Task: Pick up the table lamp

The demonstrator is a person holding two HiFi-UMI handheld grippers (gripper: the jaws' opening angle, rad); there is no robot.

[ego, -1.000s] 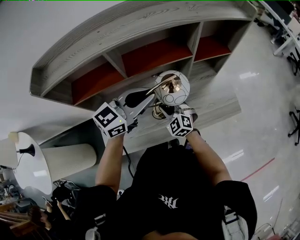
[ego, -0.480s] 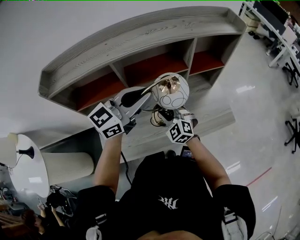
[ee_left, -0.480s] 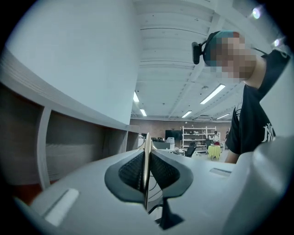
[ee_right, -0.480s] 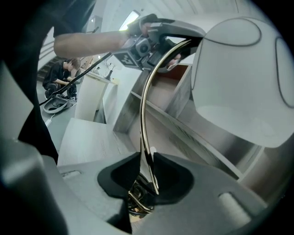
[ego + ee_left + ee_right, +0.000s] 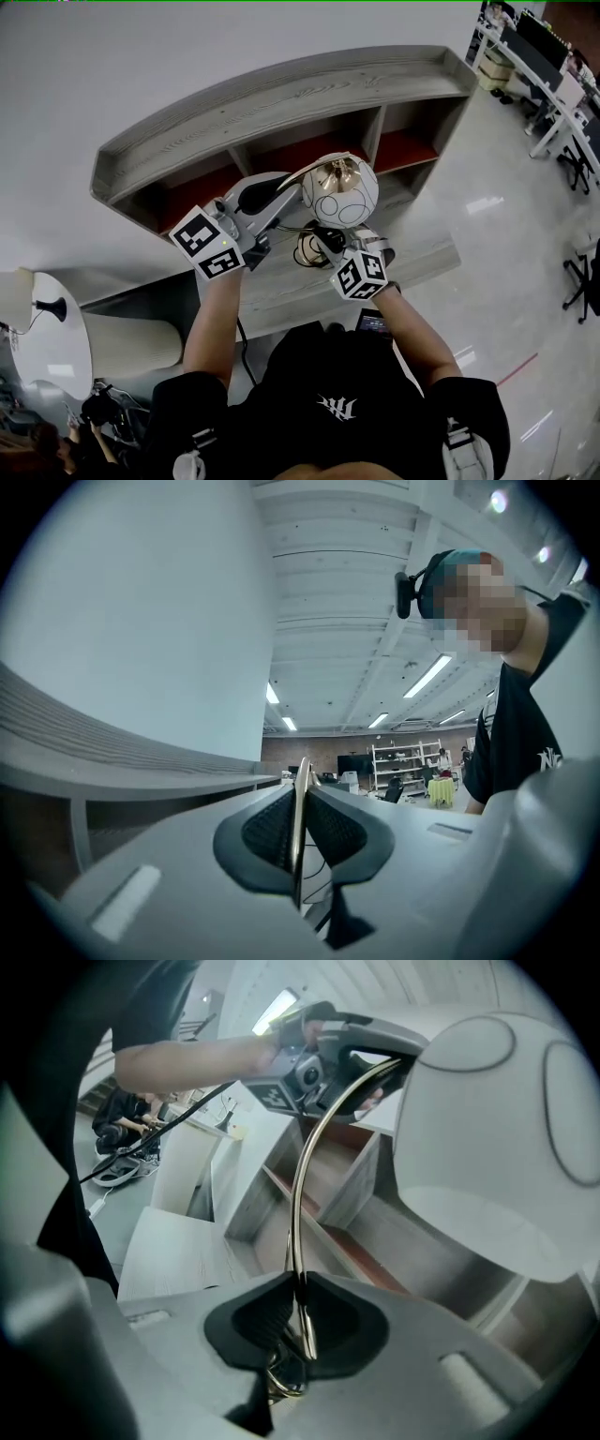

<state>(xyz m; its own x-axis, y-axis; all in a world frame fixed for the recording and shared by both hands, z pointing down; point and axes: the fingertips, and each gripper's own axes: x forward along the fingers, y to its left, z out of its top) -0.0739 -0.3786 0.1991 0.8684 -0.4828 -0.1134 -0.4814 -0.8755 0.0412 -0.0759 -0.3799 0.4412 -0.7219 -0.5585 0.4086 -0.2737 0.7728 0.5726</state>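
Room first: table lamp [image 5: 340, 190] hangs in the air over the mid part of the gray wood ledge [image 5: 427, 255], clear of it, just in front of the shelf unit [image 5: 281, 98]; the unit's top edge and the white wall are close beyond, person's torso close behind, so little slack fwd/back; open glossy floor [image 5: 506, 281] to the right, desks [image 5: 534, 47] well off at the far right, round white table [image 5: 52, 337] well off to the left. Left gripper [image 5: 300, 803]: tongs narrow, pads clamped on the lamp's thin brass arc [image 5: 305, 1176]; right gripper [image 5: 298, 1302]: tongs closing, same arc between the pads, which look pressed on it low down, w/ a brass ring [image 5: 277, 1382] just below them. Views differ: head view alone shows both marker cubes, the ledge edges and the floor; left gripper view sees only the arc edge-on, plus ceiling strip lights [image 5: 431, 675] and a far rack [image 5: 403, 766], no shade; right gripper view alone shows the whole arc rising from its tongs and curving over to the left gripper, the white globe shade [image 5: 497, 1138] from below, the red-lined shelf bays, and a 2nd person [image 5: 122, 1115] low in the far left. Lamp approx upright; long axis vertical, so head view sees it near end-on, globe on top, base under it; cut face of the globe points down.
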